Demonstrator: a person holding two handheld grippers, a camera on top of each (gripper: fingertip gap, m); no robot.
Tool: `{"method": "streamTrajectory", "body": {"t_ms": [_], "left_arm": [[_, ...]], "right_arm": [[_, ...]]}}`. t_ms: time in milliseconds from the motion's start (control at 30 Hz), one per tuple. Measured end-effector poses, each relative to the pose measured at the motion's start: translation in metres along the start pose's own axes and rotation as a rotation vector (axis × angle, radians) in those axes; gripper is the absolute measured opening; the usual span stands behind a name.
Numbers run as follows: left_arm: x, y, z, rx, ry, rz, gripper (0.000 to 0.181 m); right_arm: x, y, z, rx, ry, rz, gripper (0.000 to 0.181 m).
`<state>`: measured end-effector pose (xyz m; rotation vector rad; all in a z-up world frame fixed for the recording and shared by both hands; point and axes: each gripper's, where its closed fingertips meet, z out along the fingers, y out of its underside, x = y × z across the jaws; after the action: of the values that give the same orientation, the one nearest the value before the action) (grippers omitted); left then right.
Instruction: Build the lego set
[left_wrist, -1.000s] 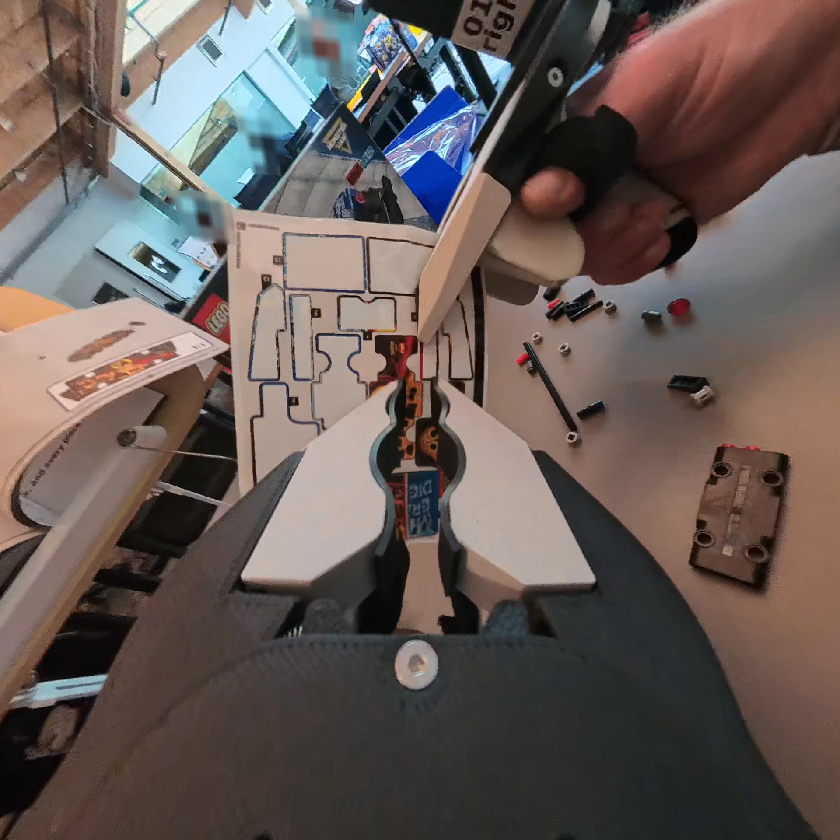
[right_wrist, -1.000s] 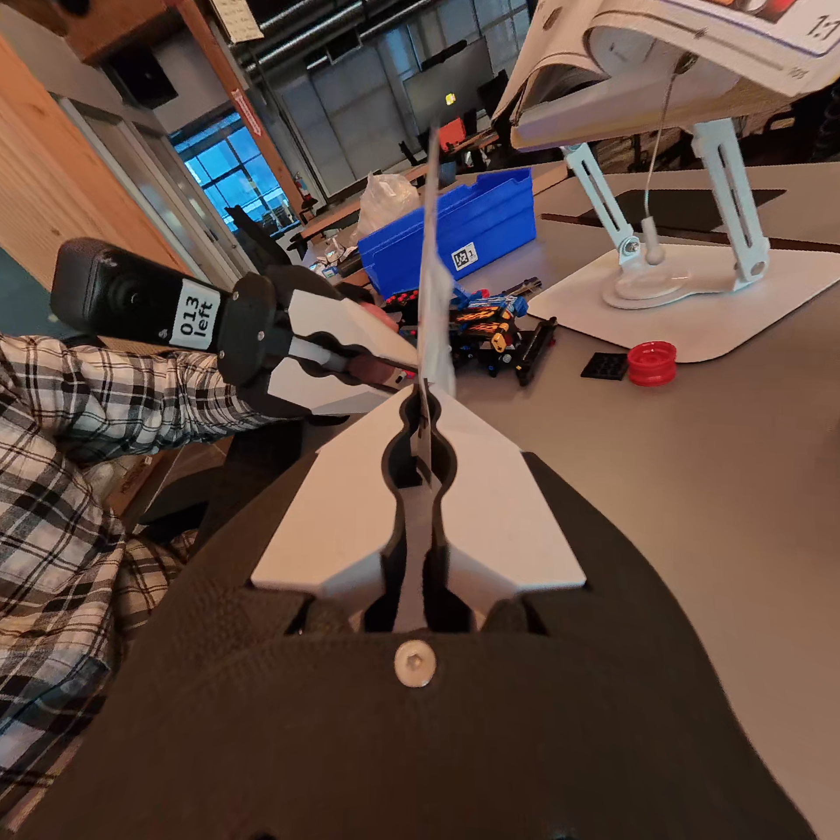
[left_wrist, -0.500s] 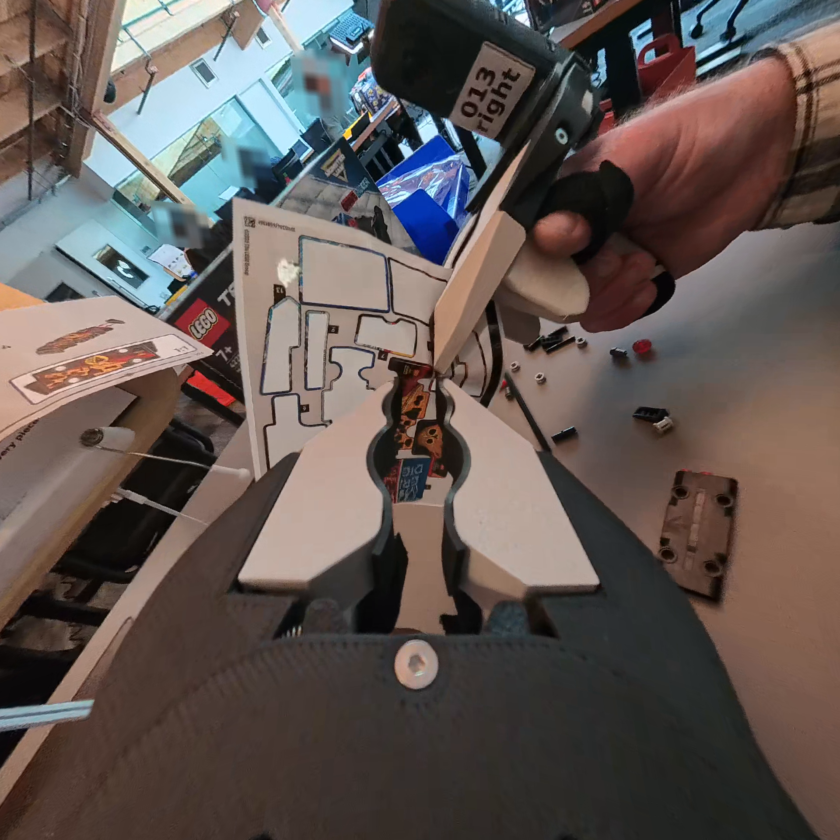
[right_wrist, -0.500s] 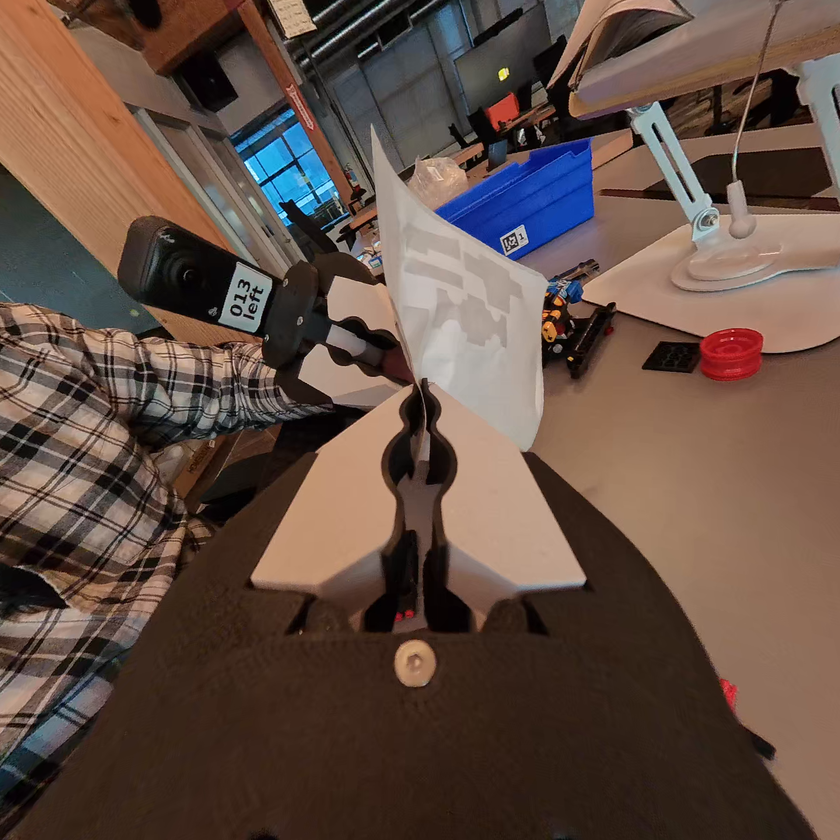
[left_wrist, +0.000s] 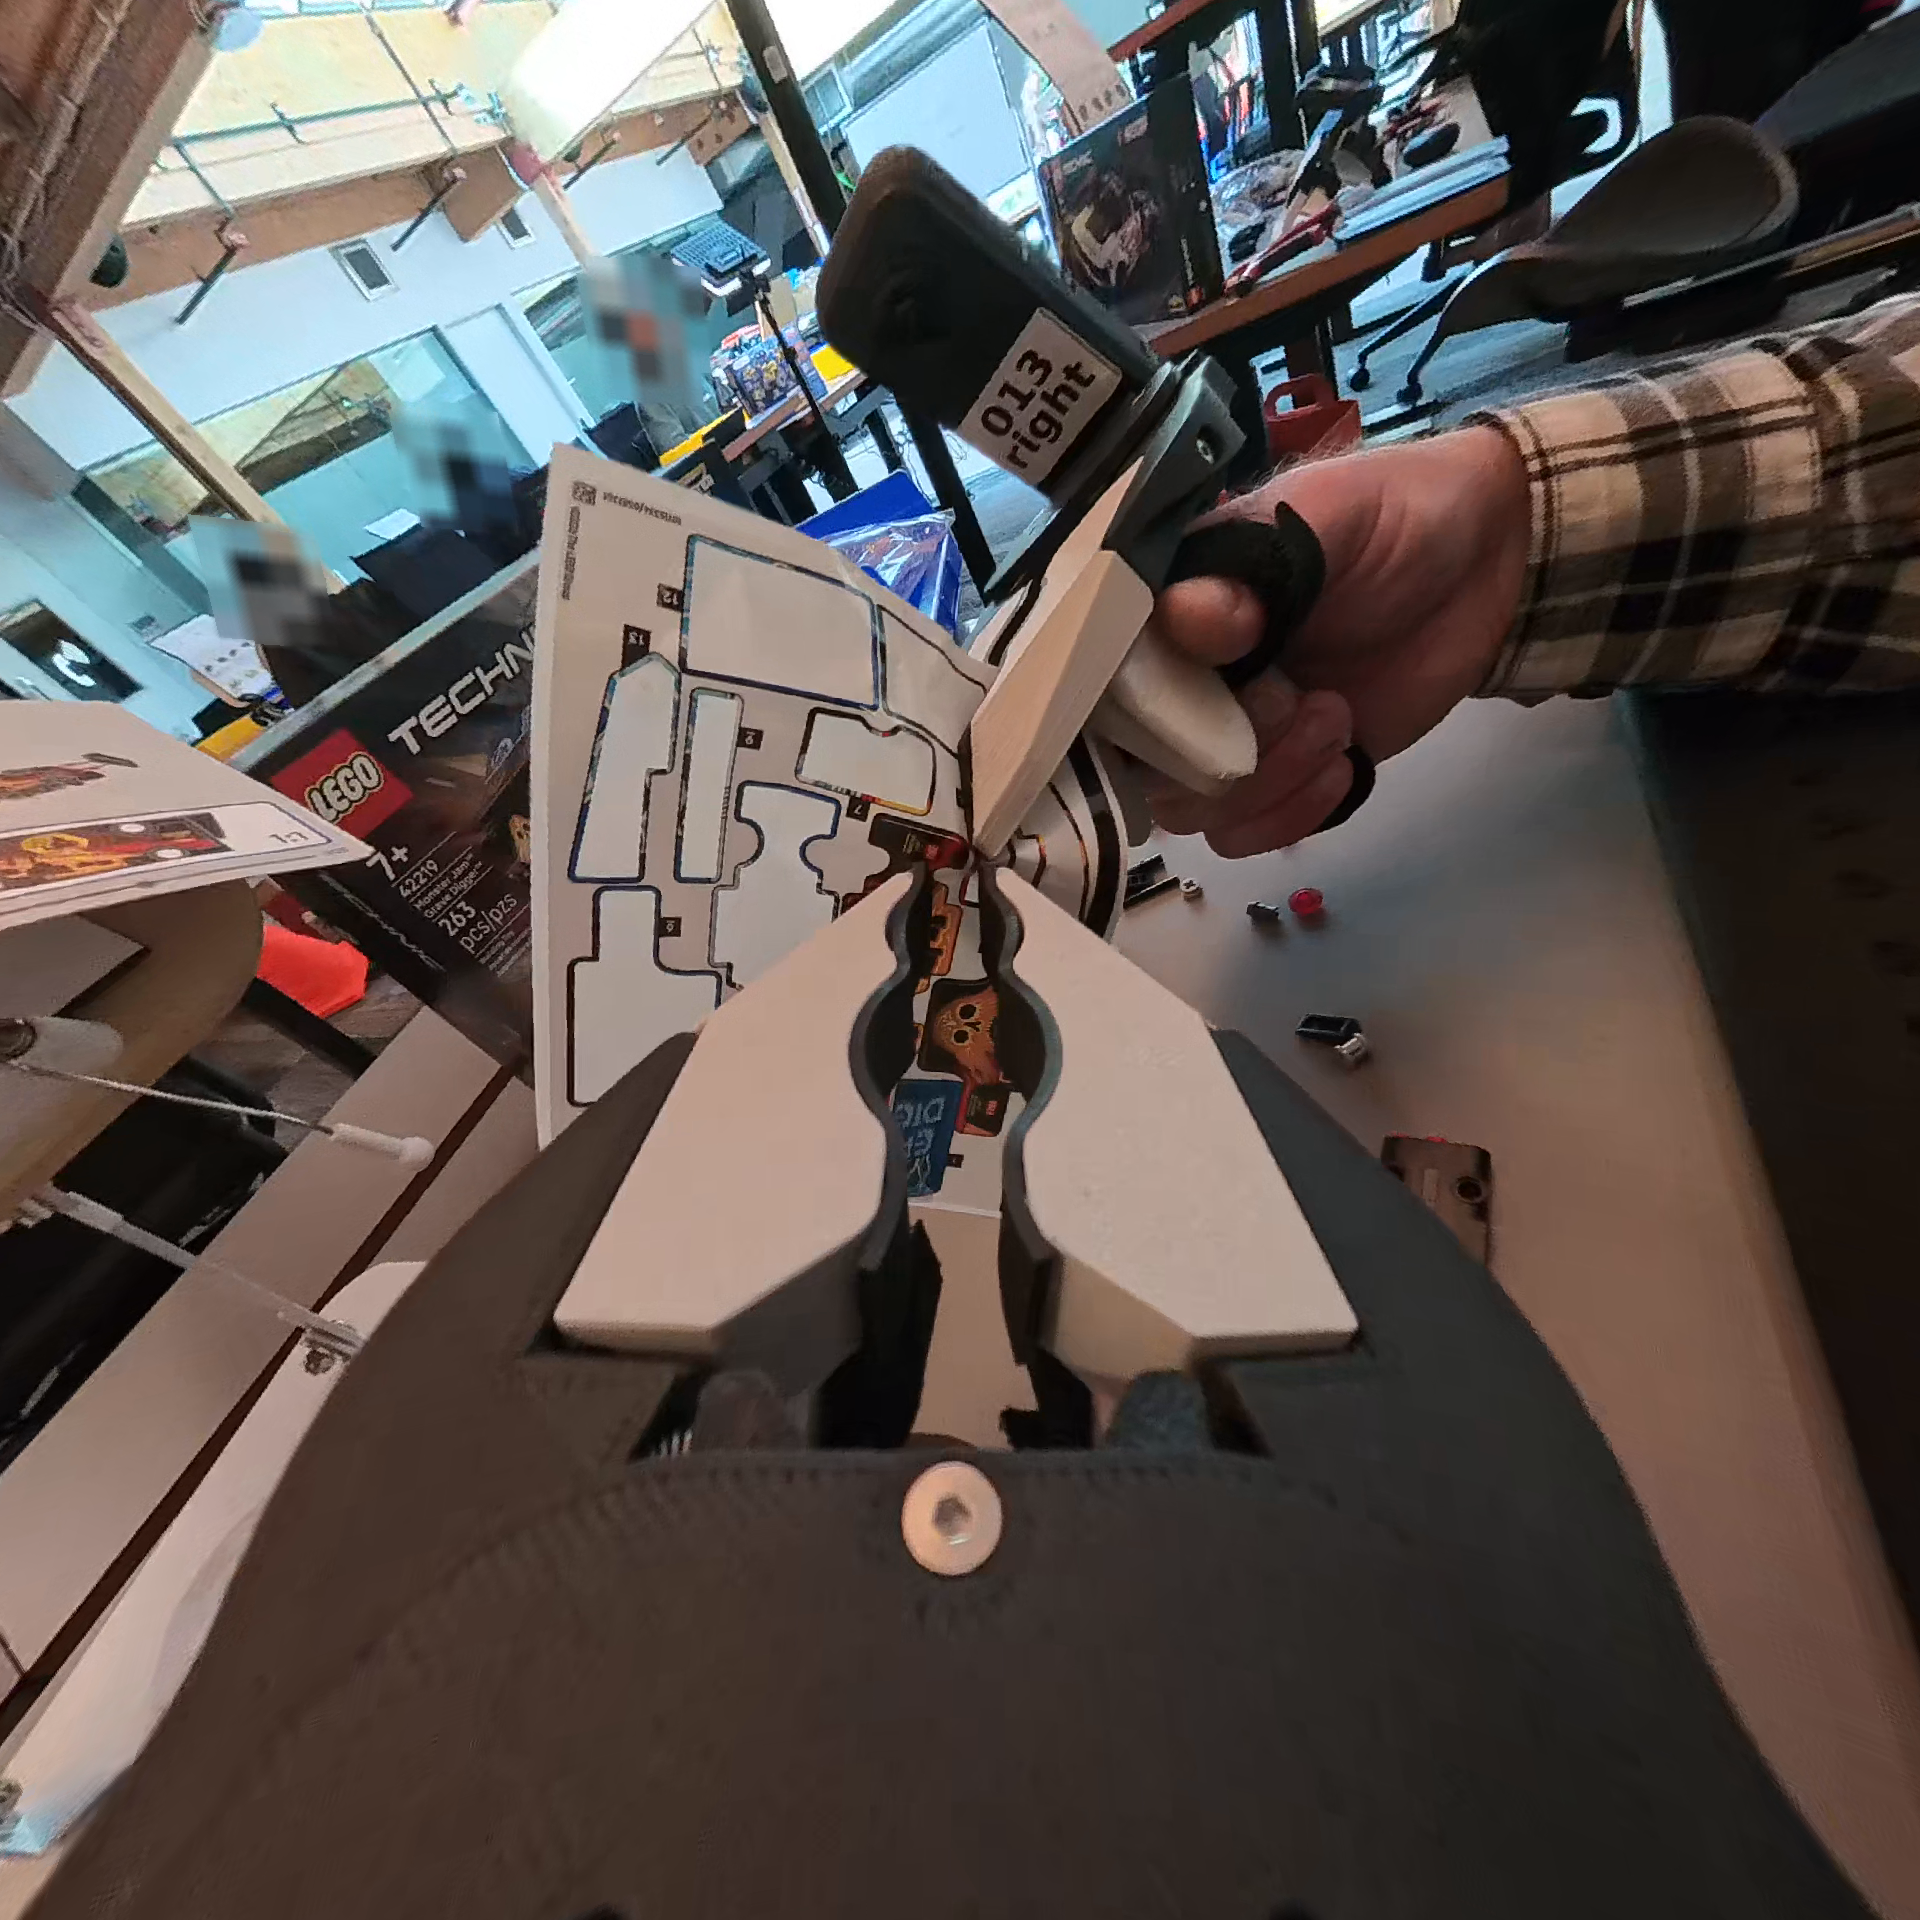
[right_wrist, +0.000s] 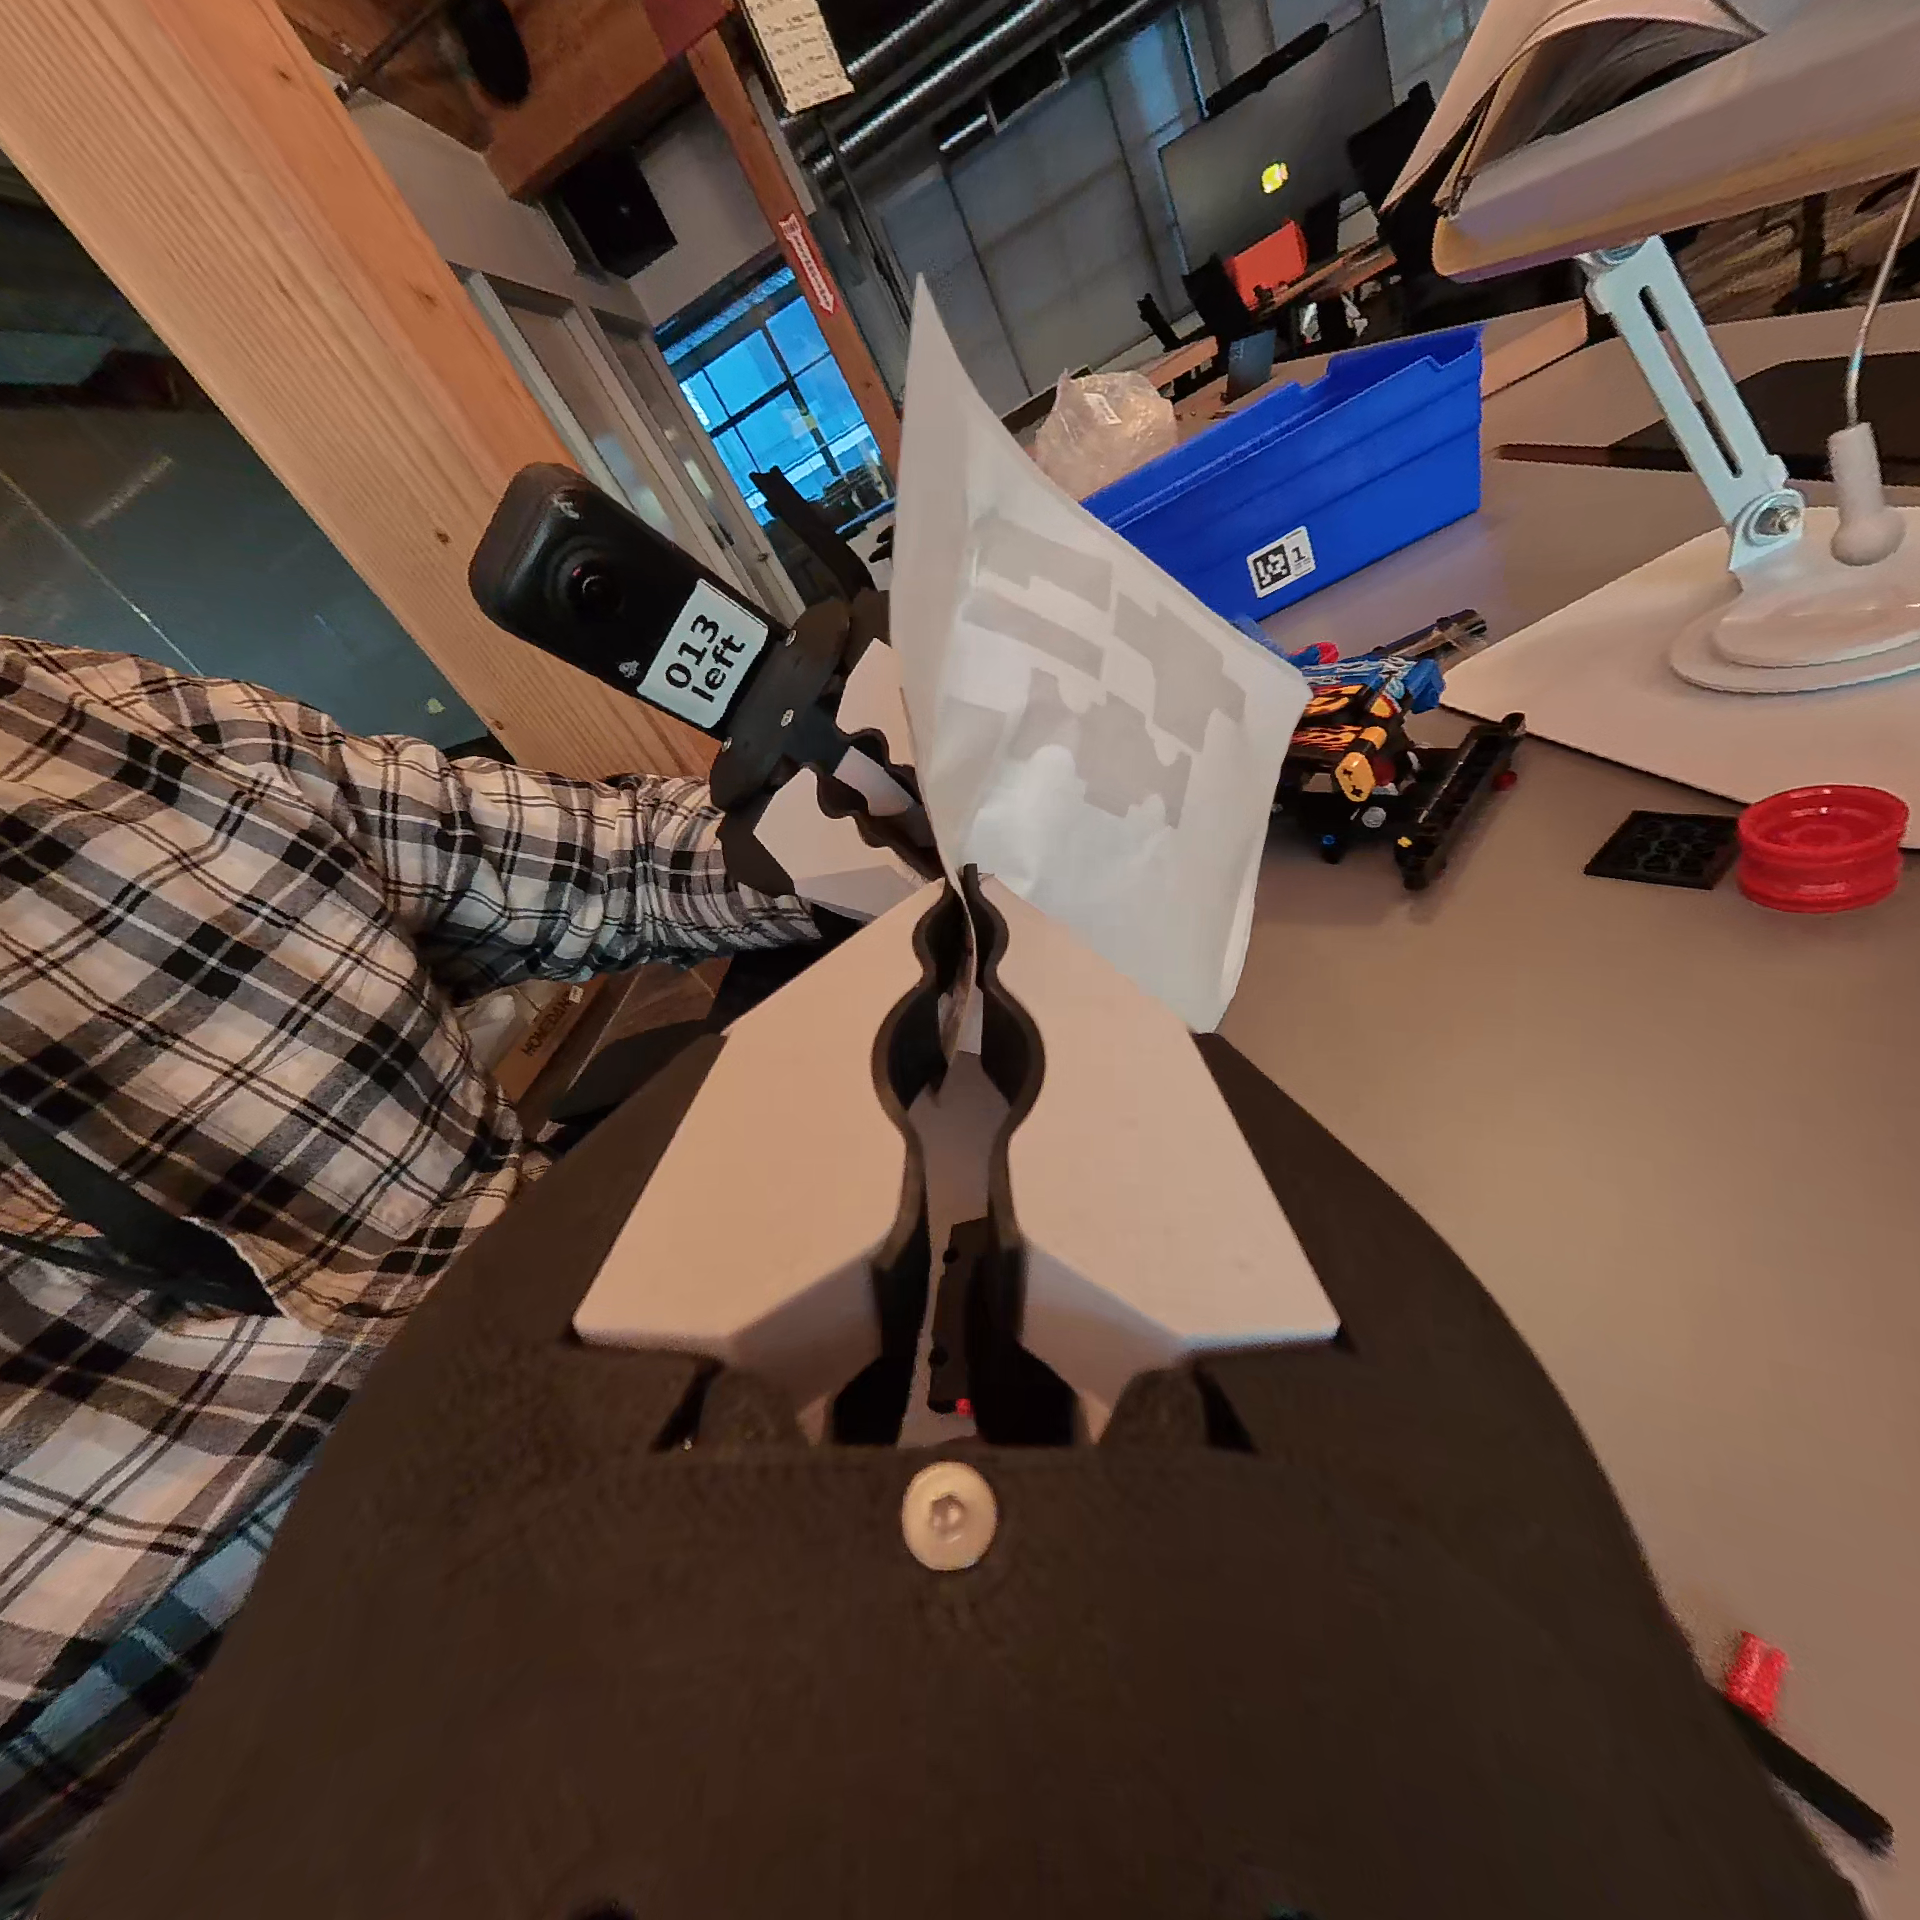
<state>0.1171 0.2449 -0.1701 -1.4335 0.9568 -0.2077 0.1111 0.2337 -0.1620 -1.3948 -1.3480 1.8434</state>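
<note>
Above the grey table (right_wrist: 1558, 1091), you hold the sticker sheet (left_wrist: 727, 790) upright in the air between both tools. Your left gripper (left_wrist: 951, 883) is nearly closed, its tips pinching the sheet's lower printed part, where the coloured stickers show through the gap between the fingers. Your right gripper (right_wrist: 961, 894) is likewise almost closed on a lower corner of the same sheet; seen from the left wrist view, its tips meet the paper just beside the left tool's tips. Whether the right tool has hold of the backing or of a single sticker edge cannot be told.

Handling: the sheet is thin, light and limp. It bows away from the grip points in the right wrist view, so it will flap and crease if you pull the two tools apart quickly. Most outlines on its face are blank, which suggests those stickers are already used. Take hold at the margin or at the very rim of one sticker, never across a printed face, and peel at a shallow angle with the other tool holding the backing close by.

Elsewhere: the partly built model (right_wrist: 1371, 748) lies near the blue bin (right_wrist: 1351, 468), a red wheel hub (right_wrist: 1823, 847) sits beside a black plate (right_wrist: 1662, 847), and small loose parts (left_wrist: 1330, 1029) are scattered on the table.
</note>
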Motion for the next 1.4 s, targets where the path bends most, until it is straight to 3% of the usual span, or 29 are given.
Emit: {"method": "streamTrajectory", "body": {"t_ms": [233,567,767,833,1400], "left_arm": [[0.005,-0.004,-0.003,0.001,0.011,0.093,0.007],[0.013,-0.006,-0.007,0.077,0.236,-0.214,0.006],[0.018,-0.012,-0.012,0.130,0.365,-0.377,0.020],[0.014,-0.009,-0.011,0.117,0.350,-0.397,0.010],[0.013,-0.007,-0.011,0.132,0.392,-0.506,0.009]], "right_arm": [[-0.006,0.002,0.000,-0.016,-0.029,-0.003,0.000],[-0.011,0.005,0.002,-0.044,-0.029,-0.067,0.000],[-0.011,0.007,0.002,-0.056,-0.022,-0.087,0.000],[-0.009,0.009,0.003,-0.067,-0.009,-0.099,0.000],[-0.007,0.010,0.006,-0.097,0.059,-0.194,0.000]]}}
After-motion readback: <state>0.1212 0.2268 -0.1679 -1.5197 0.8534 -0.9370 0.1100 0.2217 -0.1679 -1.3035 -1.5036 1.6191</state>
